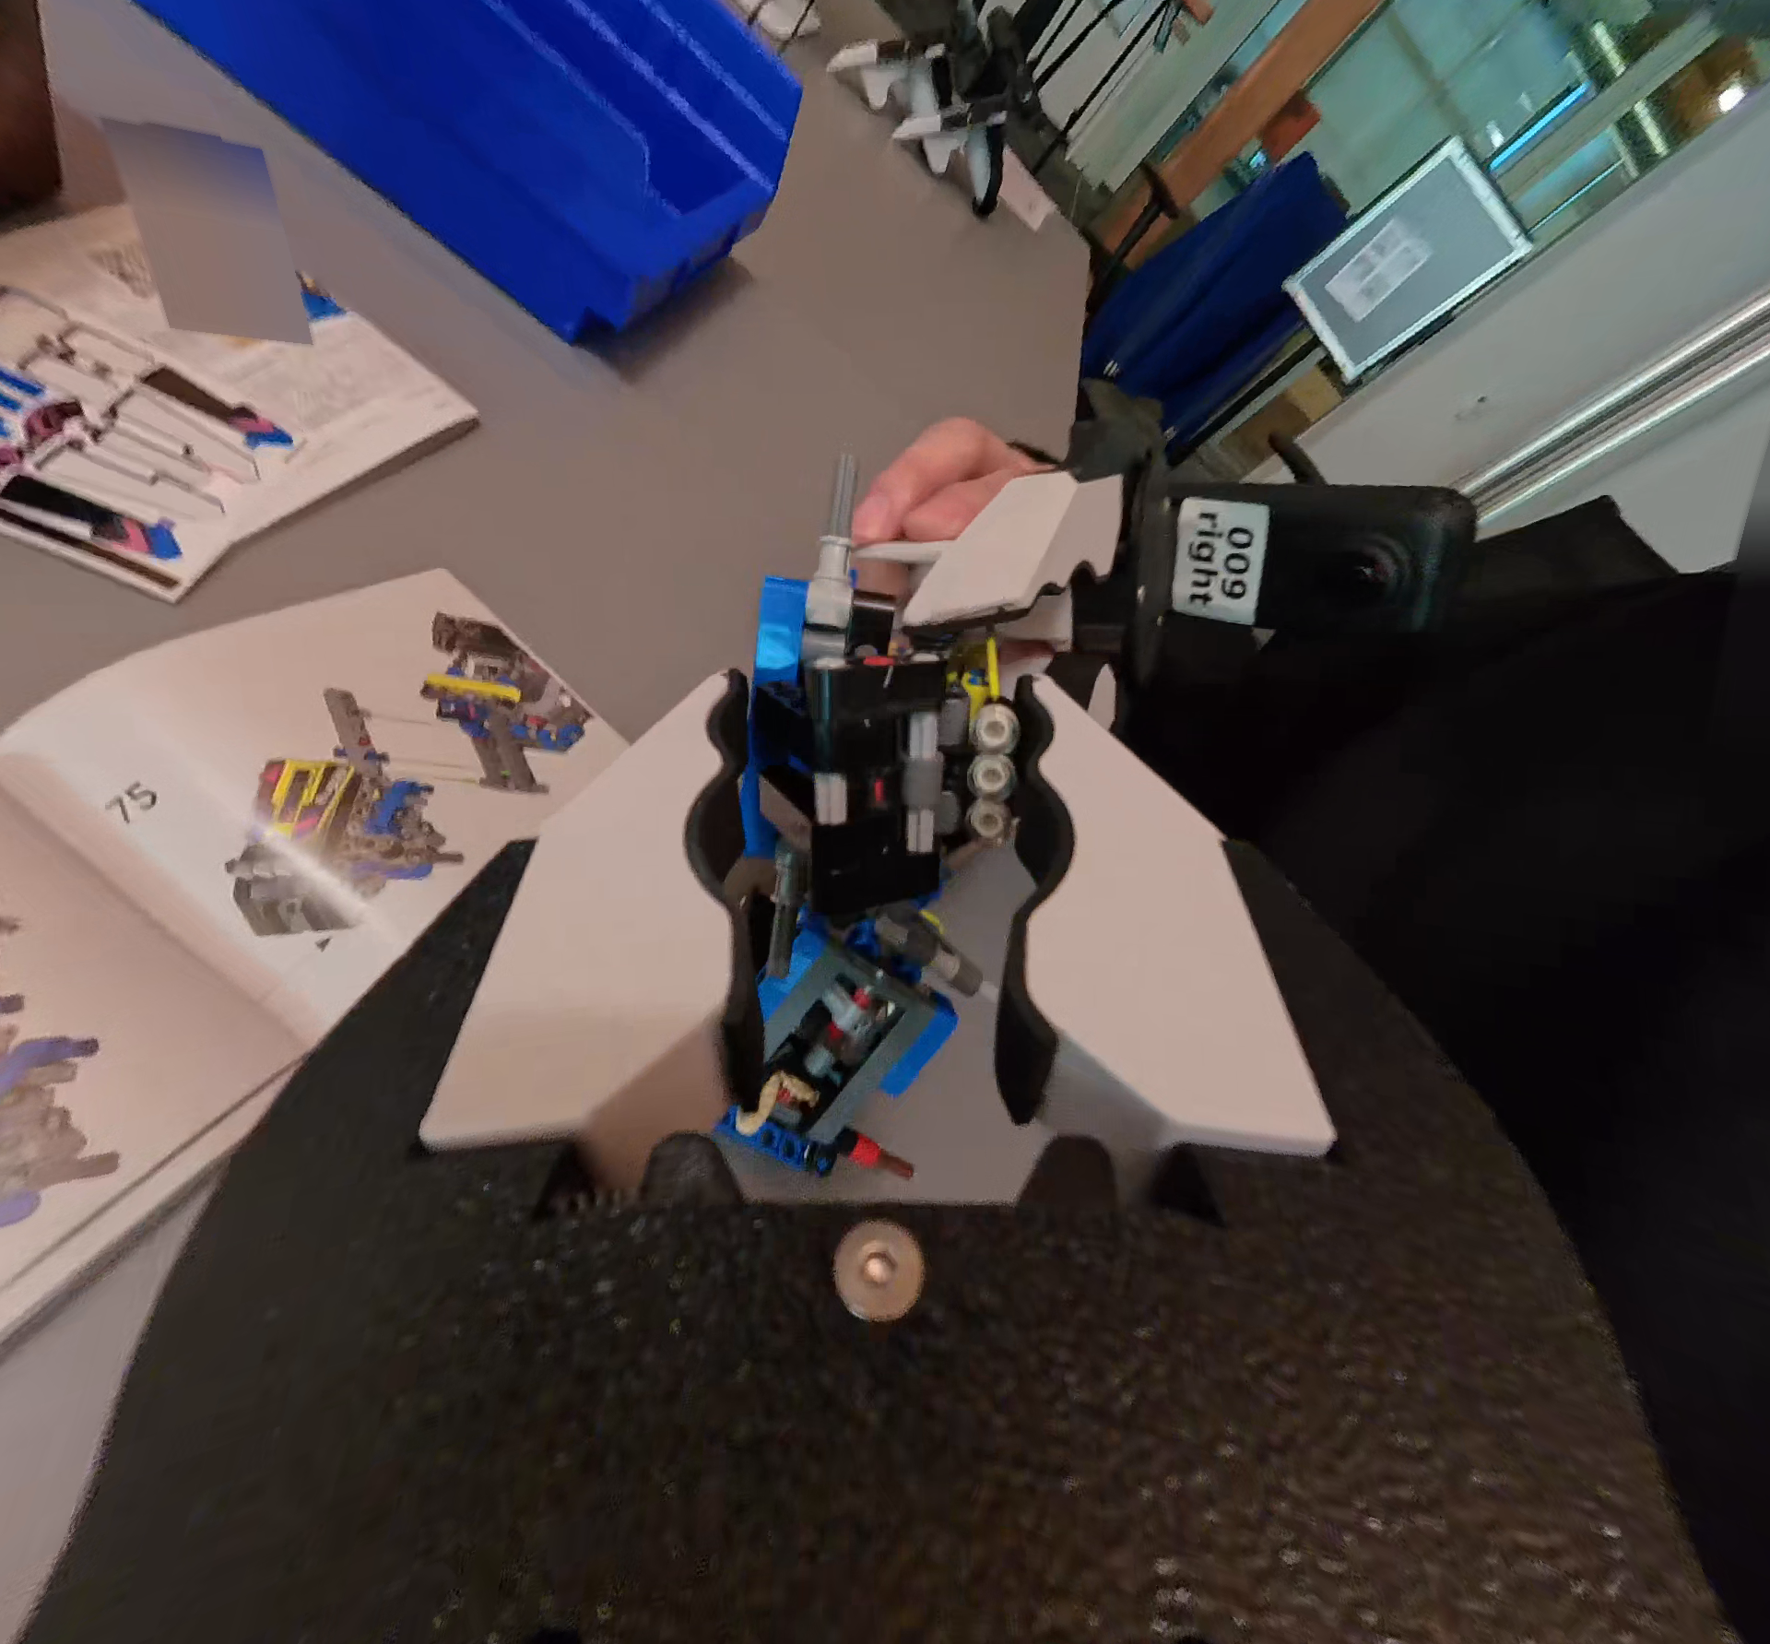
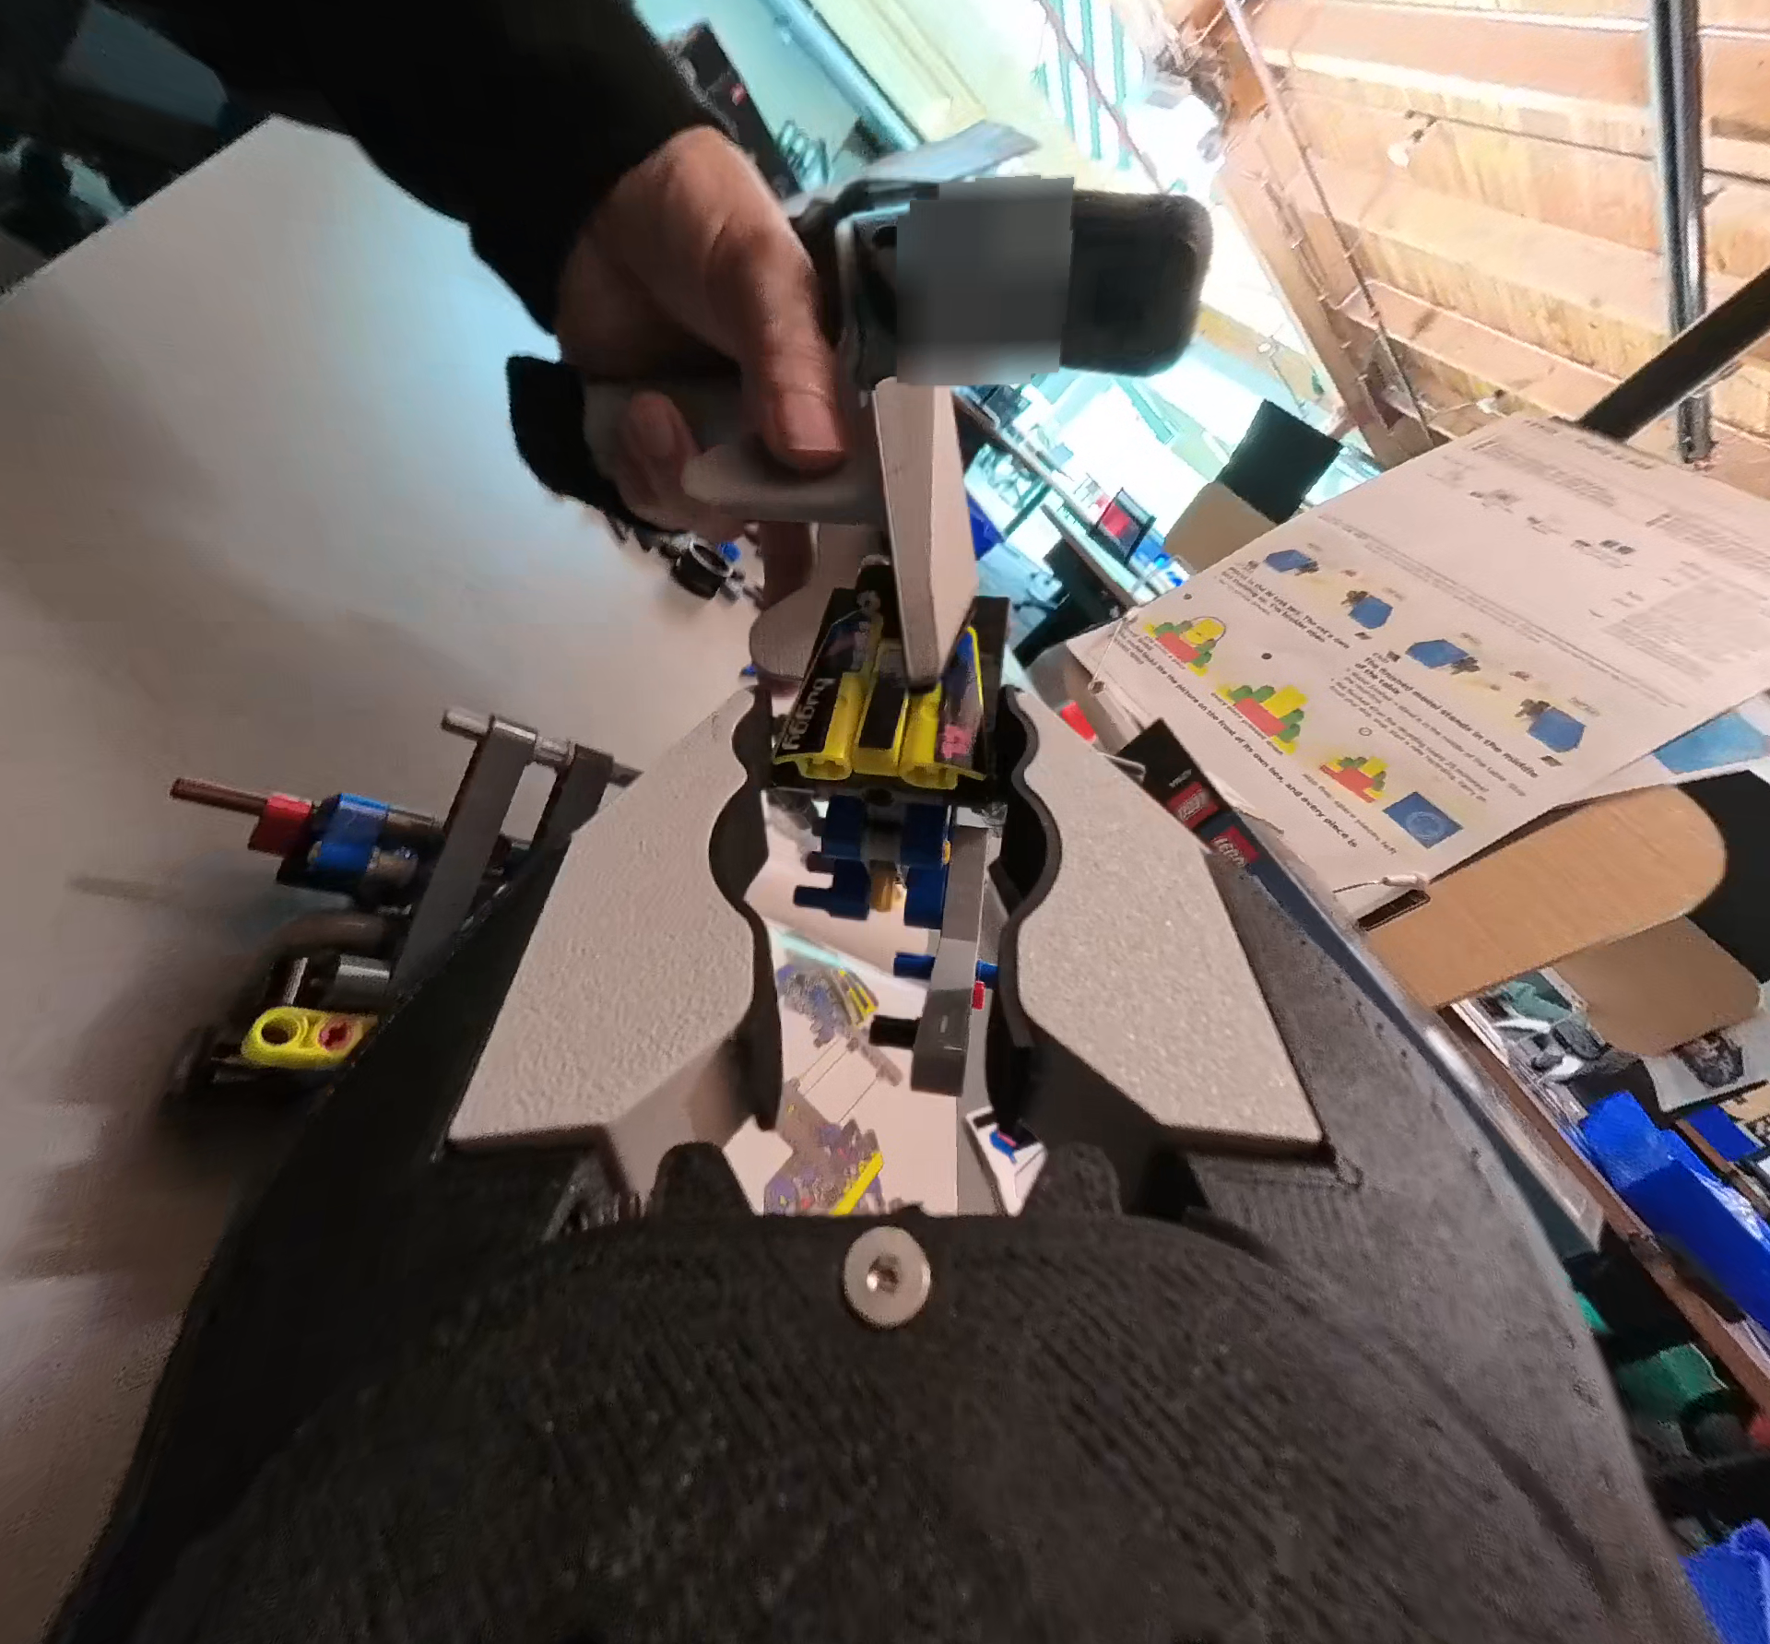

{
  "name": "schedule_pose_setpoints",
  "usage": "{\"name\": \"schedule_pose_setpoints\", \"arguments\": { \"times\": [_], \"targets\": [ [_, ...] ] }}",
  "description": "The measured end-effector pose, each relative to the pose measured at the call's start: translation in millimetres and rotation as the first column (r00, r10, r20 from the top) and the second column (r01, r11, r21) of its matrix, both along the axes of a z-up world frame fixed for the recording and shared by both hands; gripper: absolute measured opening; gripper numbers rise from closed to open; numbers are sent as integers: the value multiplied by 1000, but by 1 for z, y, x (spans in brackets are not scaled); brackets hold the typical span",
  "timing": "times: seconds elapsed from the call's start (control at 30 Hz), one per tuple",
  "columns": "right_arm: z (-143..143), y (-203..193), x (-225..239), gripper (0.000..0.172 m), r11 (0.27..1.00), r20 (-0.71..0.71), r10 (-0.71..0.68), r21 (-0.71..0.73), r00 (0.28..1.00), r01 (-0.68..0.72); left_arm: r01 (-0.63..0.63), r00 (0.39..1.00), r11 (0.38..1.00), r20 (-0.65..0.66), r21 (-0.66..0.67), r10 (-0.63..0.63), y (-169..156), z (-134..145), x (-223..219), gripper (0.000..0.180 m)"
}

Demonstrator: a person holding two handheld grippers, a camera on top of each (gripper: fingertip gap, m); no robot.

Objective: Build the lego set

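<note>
Centrally, the left tongs (image 1: 876, 707) stand partly open around a toy brick model (image 1: 862, 793), with a pad against each flank. One pad meets the blue side panel and the other meets a column of three pale round pegs. The model is clear of the tabletop (image 1: 623, 448), carried between the two tools. Its body is mostly black with blue framing, and grey beams and a red-tipped pin show at the near end. A thin grey axle (image 1: 843, 496) projects from the far end.

The right tongs (image 2: 886, 726) come in from the opposite side. They are closed to a similar width on the model's yellow-and-black stickered end, which fills the space between the tips. One finger of the left tool lies across that yellow end, and a hand (image 2: 709, 324) in a dark sleeve grips that tool's handle.

Farther out on the tabletop:
- An open instruction booklet (image 1: 239, 832) lies to the left of the left tool, and a second booklet (image 1: 192, 448) lies beyond it.
- A blue bin (image 1: 431, 65) stands behind the booklets.
- In the right wrist view, a separate brick assembly (image 2: 364, 880) of grey beams with blue, red and yellow parts rests near the tool.
- A printed sheet (image 2: 1437, 640) lies over a cardboard box on the opposite side.
</note>
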State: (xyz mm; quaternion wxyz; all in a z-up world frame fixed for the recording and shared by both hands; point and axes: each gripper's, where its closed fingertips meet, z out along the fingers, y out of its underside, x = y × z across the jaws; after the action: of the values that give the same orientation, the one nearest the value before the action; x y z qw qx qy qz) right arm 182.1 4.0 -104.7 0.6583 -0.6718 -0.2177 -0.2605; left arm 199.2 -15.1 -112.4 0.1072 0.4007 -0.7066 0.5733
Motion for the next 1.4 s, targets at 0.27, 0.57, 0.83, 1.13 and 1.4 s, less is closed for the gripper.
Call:
{"name": "schedule_pose_setpoints", "arguments": {
  "times": [0.27, 0.57, 0.83, 1.13, 1.4],
  "targets": [
    [-6, -25, -10, 61, 989, -268, 64, -114, 961, -98, -161, 948, 987, -277, 16, 159, 23, -3, 2, 49],
    [-67, -23, -24, 78, 949, -495, 56, -242, 867, -200, -279, 837, 943, -435, 183, 332, 50, -28, -25, 50],
    [-64, -14, -23, 45, 986, -514, -29, -156, 857, -61, -231, 841, 922, -413, 310, 349, 58, -25, -42, 50],
    [-71, 14, -47, 23, 975, -571, -189, -208, 799, 81, -219, 915, 862, -209, 458, 344, 67, -19, -36, 50],
    [-74, 55, -73, 54, 964, -600, -245, -233, 762, 127, -239, 945, 790, -53, 565, 324, 93, -12, -51, 50]
  ]
}}
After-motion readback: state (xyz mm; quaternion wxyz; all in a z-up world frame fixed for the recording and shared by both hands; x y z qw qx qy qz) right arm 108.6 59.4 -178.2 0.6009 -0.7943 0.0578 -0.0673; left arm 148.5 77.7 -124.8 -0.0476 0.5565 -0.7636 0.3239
